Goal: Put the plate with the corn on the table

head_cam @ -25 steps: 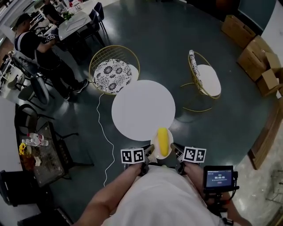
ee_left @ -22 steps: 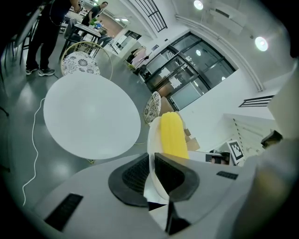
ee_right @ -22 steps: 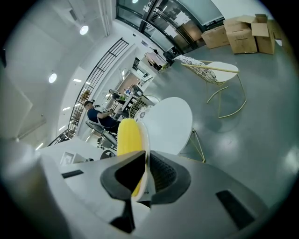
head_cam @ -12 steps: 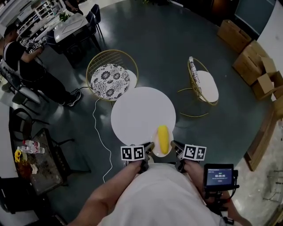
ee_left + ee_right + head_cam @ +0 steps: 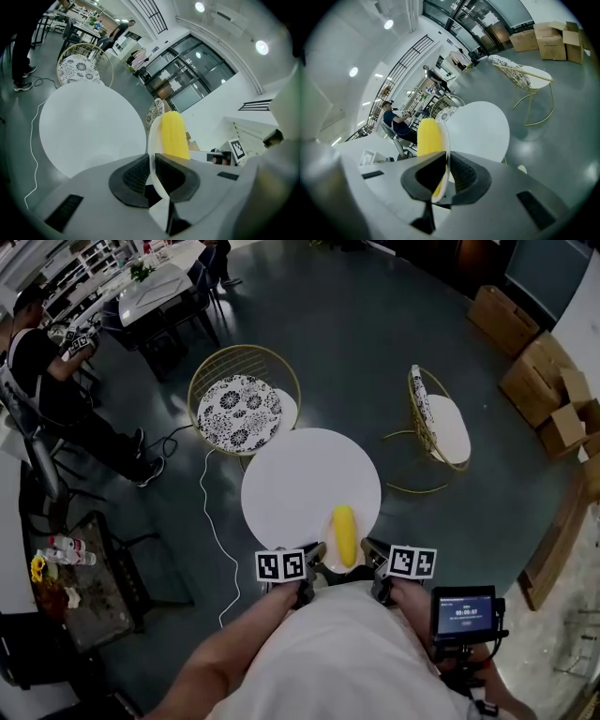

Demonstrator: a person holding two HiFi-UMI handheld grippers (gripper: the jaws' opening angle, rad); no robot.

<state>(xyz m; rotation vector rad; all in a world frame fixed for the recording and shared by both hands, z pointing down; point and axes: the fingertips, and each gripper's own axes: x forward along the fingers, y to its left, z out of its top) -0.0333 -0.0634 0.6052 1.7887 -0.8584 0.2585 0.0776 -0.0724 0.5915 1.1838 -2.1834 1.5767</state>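
A yellow corn cob lies on a small white plate, held level between my two grippers. The plate hangs over the near right rim of the round white table. My left gripper is shut on the plate's left rim, and my right gripper is shut on its right rim. In the left gripper view the plate stands edge-on between the pads of the left gripper, with the corn to its right and the table beyond. The right gripper view shows the right gripper pinching the plate beside the corn.
Two gold wire chairs stand behind the table, one with a patterned cushion, one with a white seat. A white cable runs over the dark floor. Cardboard boxes sit at right. A seated person and a cluttered side table are at left.
The table has come nearer in the head view. The plate with the corn now reaches farther over the table's near rim. Both grippers keep their hold.
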